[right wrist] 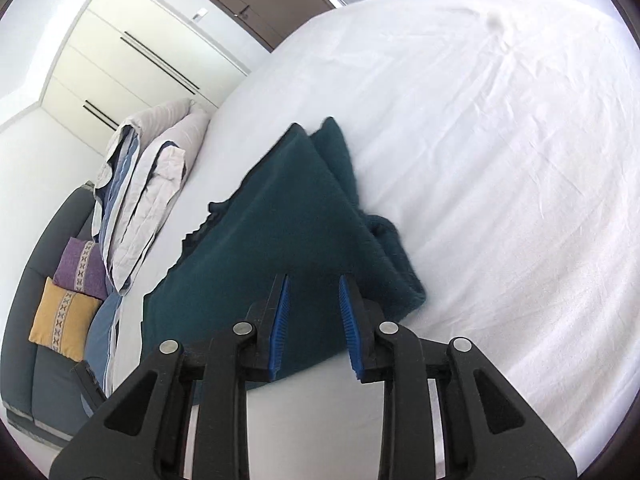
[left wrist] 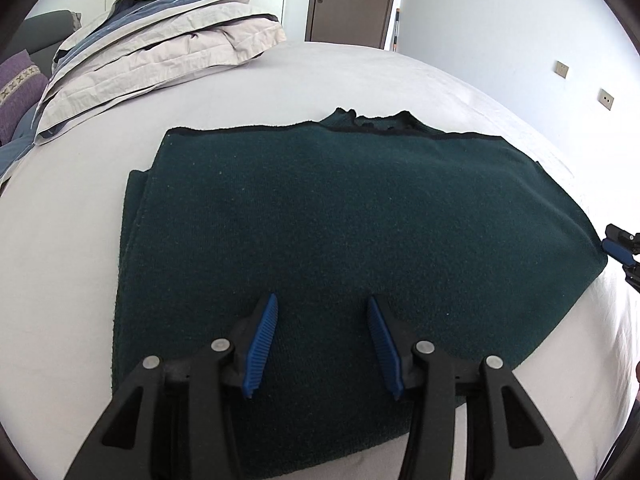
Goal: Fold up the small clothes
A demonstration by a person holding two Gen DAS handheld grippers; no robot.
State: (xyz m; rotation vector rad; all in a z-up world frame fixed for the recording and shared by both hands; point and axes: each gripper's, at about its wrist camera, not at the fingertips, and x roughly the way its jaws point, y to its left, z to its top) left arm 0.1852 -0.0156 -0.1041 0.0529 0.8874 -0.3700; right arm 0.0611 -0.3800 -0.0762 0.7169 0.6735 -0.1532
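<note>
A dark green knit sweater (left wrist: 340, 232) lies folded into a rough rectangle on the white bed sheet (left wrist: 320, 76), collar at its far edge. My left gripper (left wrist: 322, 300) is open and empty, fingers spread just above the sweater's near part. In the right wrist view the sweater (right wrist: 280, 248) lies ahead, with a folded sleeve bulging at its right side. My right gripper (right wrist: 313, 280) is open and empty over the sweater's near edge. The right gripper also shows in the left wrist view (left wrist: 620, 248), at the sweater's right corner.
A folded grey and blue duvet (left wrist: 160, 52) lies at the bed's far left. A dark sofa (right wrist: 52, 392) with purple (right wrist: 80, 268) and yellow (right wrist: 60, 324) cushions stands beside the bed. White wardrobes (right wrist: 120, 48) and a brown door (left wrist: 352, 0) are behind.
</note>
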